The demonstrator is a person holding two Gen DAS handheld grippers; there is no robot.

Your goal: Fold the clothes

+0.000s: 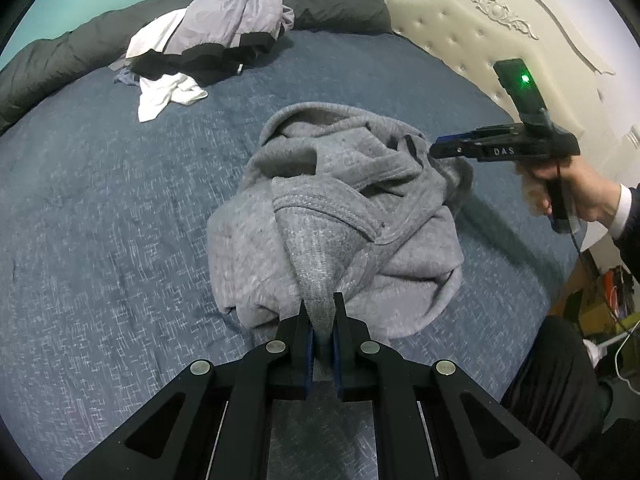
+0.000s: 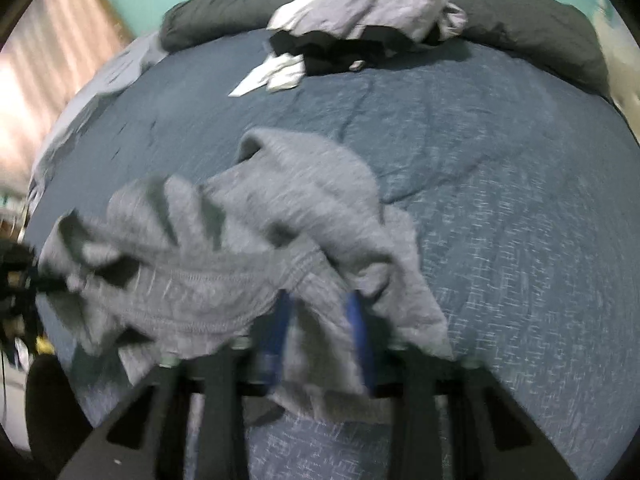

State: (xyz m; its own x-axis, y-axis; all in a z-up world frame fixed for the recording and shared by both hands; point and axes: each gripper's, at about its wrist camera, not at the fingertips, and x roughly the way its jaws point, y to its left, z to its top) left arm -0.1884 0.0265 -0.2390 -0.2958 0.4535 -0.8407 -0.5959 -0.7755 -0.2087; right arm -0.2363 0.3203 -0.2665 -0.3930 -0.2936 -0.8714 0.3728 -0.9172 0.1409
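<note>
**Sweater bunched mid-bed, both claws biting its edges**

Bed (image 1: 100,208) is carrying everything: blue cover, dark pillows along the far edge, a pile (image 1: 208,40) of unfolded clothes lying well apart at the back.

Sweater (image 1: 340,208) is sitting crumpled in the middle of the cover, nothing flat yet, ribbed band twisting across the top.

Left gripper (image 1: 323,320) is pinching a narrow tongue of ribbed hem, jaws nearly together.

Right gripper (image 2: 320,320) is closing on a fold of grey knit at the other side; its own view is blurred, so how deep that bite goes is unclear.

Risks, as judged:
- thin hem slipping from the left pinch if pulled hard
- right claw holding several layers at once, so spreading drags the heap instead of opening it
- sleeves staying tangled inside
</note>
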